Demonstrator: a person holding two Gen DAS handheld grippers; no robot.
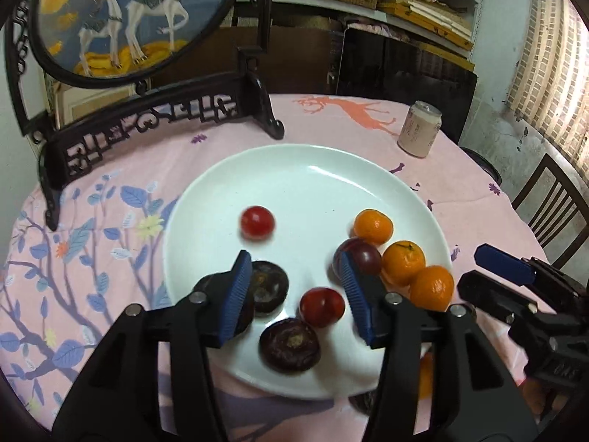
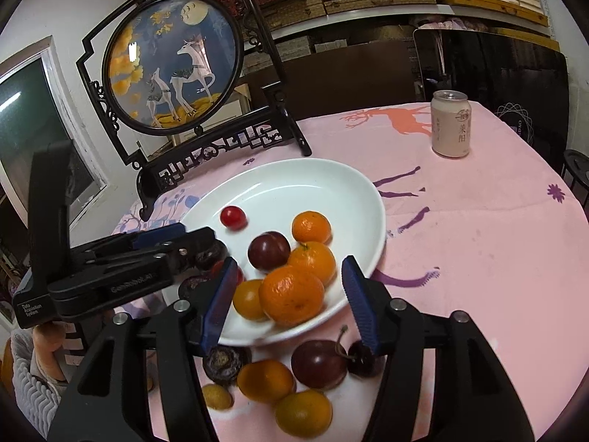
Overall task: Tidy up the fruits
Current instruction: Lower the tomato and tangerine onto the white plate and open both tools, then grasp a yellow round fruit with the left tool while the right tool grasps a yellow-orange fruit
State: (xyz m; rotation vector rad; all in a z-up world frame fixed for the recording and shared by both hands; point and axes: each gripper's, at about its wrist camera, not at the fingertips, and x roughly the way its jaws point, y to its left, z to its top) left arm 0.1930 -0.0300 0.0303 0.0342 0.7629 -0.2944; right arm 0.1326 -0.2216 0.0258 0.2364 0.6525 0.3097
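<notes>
Seen from the left wrist: left gripper (image 1: 294, 291) over the near part of the white plate (image 1: 294, 180), jaws spread, pinching nothing; a red plum (image 1: 321, 306) lying on the plate in the gap between them, not pressed. Also on the plate a small red fruit (image 1: 257, 222) well apart toward the far side, two dark brown round fruits (image 1: 289, 344), a dark purple plum (image 1: 362, 256), and three mandarins (image 1: 403, 262) in a row along the right rim. Right gripper (image 1: 475, 269) visible here only from the side, beside the plate's right edge.

Seen from the right wrist: right gripper (image 2: 291, 302) with jaws spread as well, holding nothing; the nearest mandarin (image 2: 291, 294) on the plate between them, apart from both pads. Shown only in this view: loose fruit still on the pink-clothed worktop (image 2: 478, 239) in front of the plate, namely a dark plum with stem (image 2: 318, 362), a cherry (image 2: 364, 359), a brown fruit (image 2: 222, 362) and several yellow-orange ones (image 2: 265, 379). Left gripper seen from the side at the plate's left edge, with a hand (image 2: 48, 339) and a white knitted sleeve (image 2: 29, 386) under it.

Behind the plate in both views: a framed round deer picture on a dark stand (image 2: 173, 62) and an upright drink can (image 2: 450, 123).
</notes>
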